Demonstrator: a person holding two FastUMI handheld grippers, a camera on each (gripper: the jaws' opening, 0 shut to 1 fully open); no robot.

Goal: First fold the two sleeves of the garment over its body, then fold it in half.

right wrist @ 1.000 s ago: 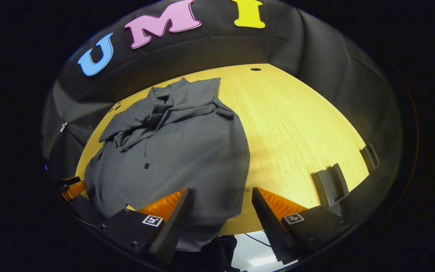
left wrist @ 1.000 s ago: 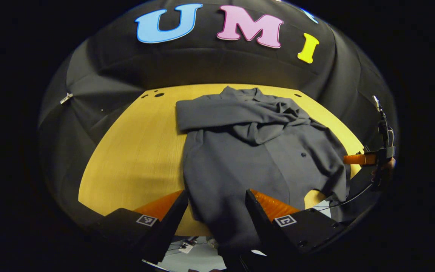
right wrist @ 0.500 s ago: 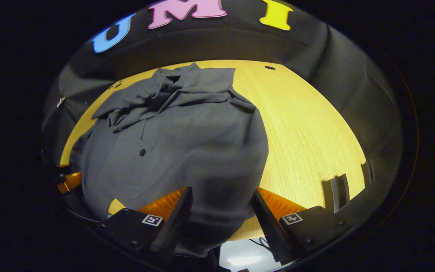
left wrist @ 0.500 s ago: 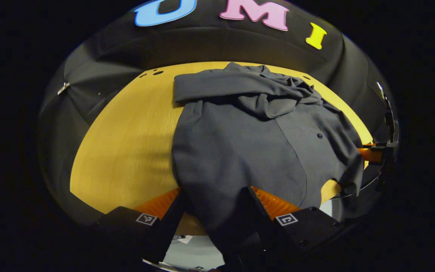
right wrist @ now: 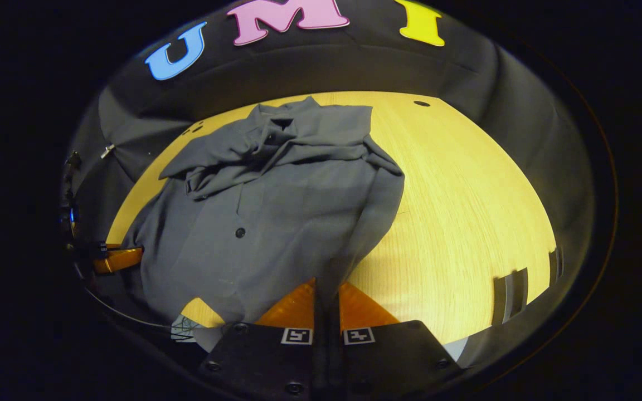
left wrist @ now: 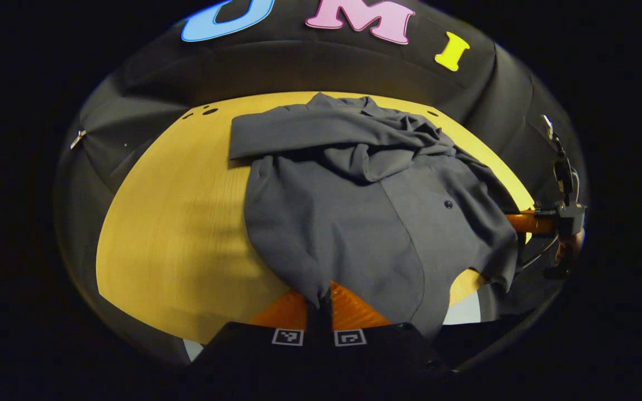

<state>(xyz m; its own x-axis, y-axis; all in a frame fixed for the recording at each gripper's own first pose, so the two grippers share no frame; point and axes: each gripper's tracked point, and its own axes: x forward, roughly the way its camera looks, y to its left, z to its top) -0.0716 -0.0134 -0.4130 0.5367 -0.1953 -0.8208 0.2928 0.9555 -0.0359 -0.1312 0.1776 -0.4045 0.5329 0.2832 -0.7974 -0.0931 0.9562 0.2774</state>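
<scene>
The left gripper [left wrist: 321, 298] pinches the near hem of the grey shirt [left wrist: 354, 211]; the right gripper [right wrist: 326, 292] pinches the hem's other corner; the shirt lies on the yellow table [left wrist: 176, 223], both sleeves [left wrist: 298, 133] folded across its chest.

Grey garment [left wrist: 354, 211] on yellow table [left wrist: 176, 234]

The plain dark grey cloth garment [left wrist: 349, 217] carried small dark buttons [left wrist: 448, 204]; the wooden table [left wrist: 170, 223] was yellow, faintly grained.
</scene>
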